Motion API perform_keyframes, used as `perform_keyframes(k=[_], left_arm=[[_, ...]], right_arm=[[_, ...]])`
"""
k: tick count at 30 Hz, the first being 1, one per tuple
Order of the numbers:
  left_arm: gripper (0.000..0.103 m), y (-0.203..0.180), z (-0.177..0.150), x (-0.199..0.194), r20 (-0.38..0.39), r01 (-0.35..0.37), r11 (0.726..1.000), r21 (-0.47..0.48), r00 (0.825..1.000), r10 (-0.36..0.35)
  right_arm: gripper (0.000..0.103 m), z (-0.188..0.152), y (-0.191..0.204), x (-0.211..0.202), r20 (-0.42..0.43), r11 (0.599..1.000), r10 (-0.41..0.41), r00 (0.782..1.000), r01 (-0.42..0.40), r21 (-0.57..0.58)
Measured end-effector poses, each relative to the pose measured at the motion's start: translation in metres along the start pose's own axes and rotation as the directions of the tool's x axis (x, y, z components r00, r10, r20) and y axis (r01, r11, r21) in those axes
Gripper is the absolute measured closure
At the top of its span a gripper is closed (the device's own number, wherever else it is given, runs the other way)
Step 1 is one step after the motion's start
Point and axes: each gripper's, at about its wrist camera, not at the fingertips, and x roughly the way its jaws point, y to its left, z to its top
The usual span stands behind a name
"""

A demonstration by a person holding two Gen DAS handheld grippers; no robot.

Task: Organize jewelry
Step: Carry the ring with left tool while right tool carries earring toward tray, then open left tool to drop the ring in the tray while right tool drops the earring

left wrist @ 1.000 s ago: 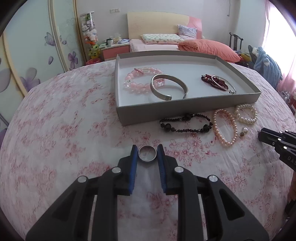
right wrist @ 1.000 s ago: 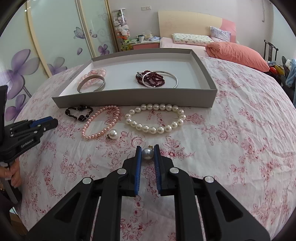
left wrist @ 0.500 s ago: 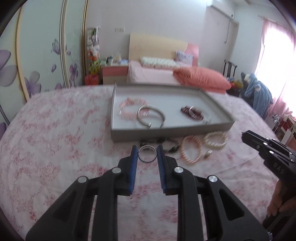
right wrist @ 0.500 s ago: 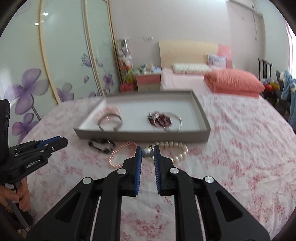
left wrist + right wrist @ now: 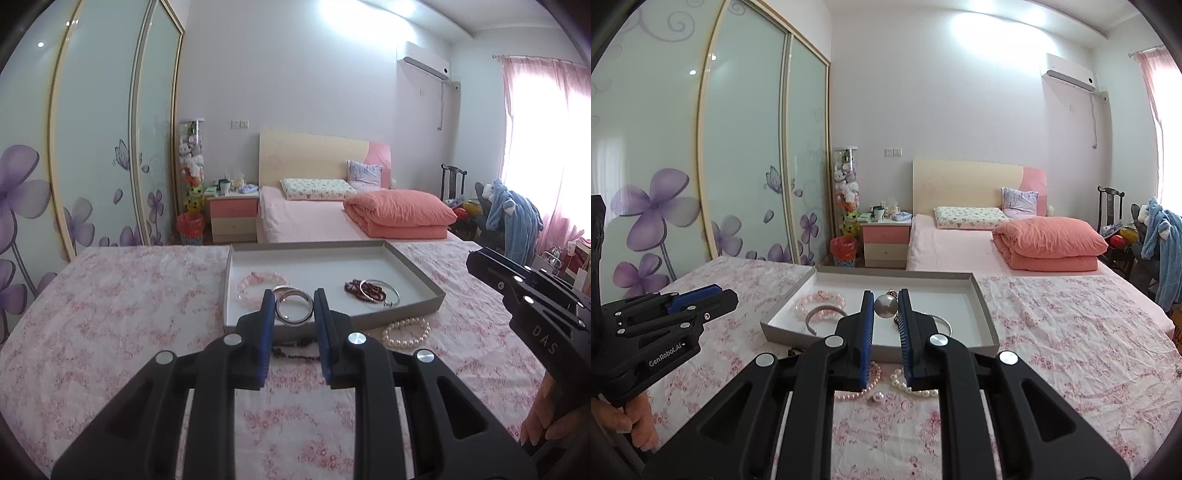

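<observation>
My left gripper (image 5: pixel 294 308) is shut on a silver ring (image 5: pixel 294 317) and holds it in the air in front of the grey tray (image 5: pixel 424 284). My right gripper (image 5: pixel 885 308) is shut on a grey pearl earring (image 5: pixel 885 305), also raised before the tray (image 5: pixel 986 314). In the tray lie a pink bead bracelet (image 5: pixel 251 284), a silver cuff (image 5: pixel 820 314) and a dark red bracelet with a thin bangle (image 5: pixel 373 290). On the floral cloth lie a white pearl bracelet (image 5: pixel 406 332), a black bead bracelet (image 5: pixel 295 350) and a pink pearl strand (image 5: pixel 857 391).
A loose pearl earring (image 5: pixel 877 397) lies on the cloth in front of the tray. The right gripper shows at the right in the left wrist view (image 5: pixel 524 295); the left one shows at the left in the right wrist view (image 5: pixel 665 317). A bed (image 5: pixel 332 221) stands behind the table.
Both grippers have risen and tilted up from the cloth, each carrying its piece. The tray now sits lower and farther in both views.
</observation>
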Motion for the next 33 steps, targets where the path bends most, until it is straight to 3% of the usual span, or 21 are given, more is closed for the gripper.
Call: perform_keyframes(k=[17, 25, 33], left_arm=[[0.081, -0.004, 0.013, 0.000, 0.072, -0.007, 1.000, 0.011, 0.997, 0.006], [0.081, -0.006, 0.034, 0.035, 0.079, -0.022, 1.000, 0.018, 0.997, 0.020], [0.081, -0.001, 0.040, 0.084, 0.023, -0.022, 1.000, 0.005, 0.999, 0.022]], right_arm=[[0.089, 0.013, -0.007, 0.007, 0.048, 0.999, -0.028, 0.998, 0.027, 0.017], [0.089, 0.028, -0.016, 0.044, 0.029, 0.998, -0.035, 0.999, 0.034, 0.047], [0.089, 0.030, -0.025, 0.098, -0.067, 0.995, -0.026, 0.997, 0.032, 0.094]])
